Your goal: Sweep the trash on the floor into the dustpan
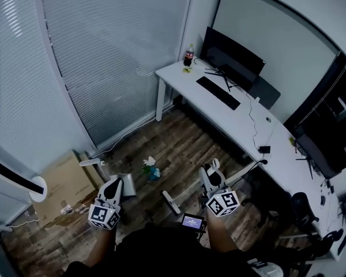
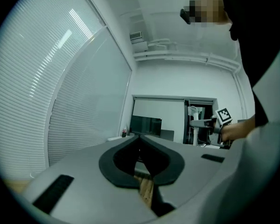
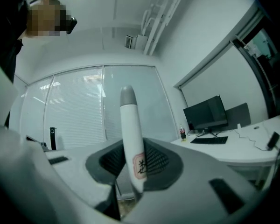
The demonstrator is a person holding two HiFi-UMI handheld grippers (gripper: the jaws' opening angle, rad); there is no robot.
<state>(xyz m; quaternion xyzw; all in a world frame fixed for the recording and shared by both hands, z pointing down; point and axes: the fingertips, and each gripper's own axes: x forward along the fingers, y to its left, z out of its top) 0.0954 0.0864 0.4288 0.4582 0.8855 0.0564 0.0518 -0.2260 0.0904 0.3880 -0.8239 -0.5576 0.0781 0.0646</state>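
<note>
Crumpled white and green trash (image 1: pixel 151 169) lies on the wooden floor ahead of me. My left gripper (image 1: pixel 116 184) (image 2: pixel 141 143) is level with its dark pads closed together. The grey dustpan (image 1: pixel 127 186) hangs right at its tips, and the point of grip is hidden. A white broom handle (image 3: pixel 130 139) with a grey tip and a red-edged label stands upright, with my right gripper (image 1: pixel 212 169) (image 3: pixel 130 169) shut on it. Between the two grippers, the white broom head (image 1: pixel 171 202) sits low near the floor.
A white desk (image 1: pixel 190 94) with monitor (image 1: pixel 230 56), keyboard (image 1: pixel 218 92) and cola bottle (image 1: pixel 188 55) runs along the right wall. A cardboard box (image 1: pixel 63 183) lies at left by the window blinds. Black office chairs (image 1: pixel 305 209) stand at right.
</note>
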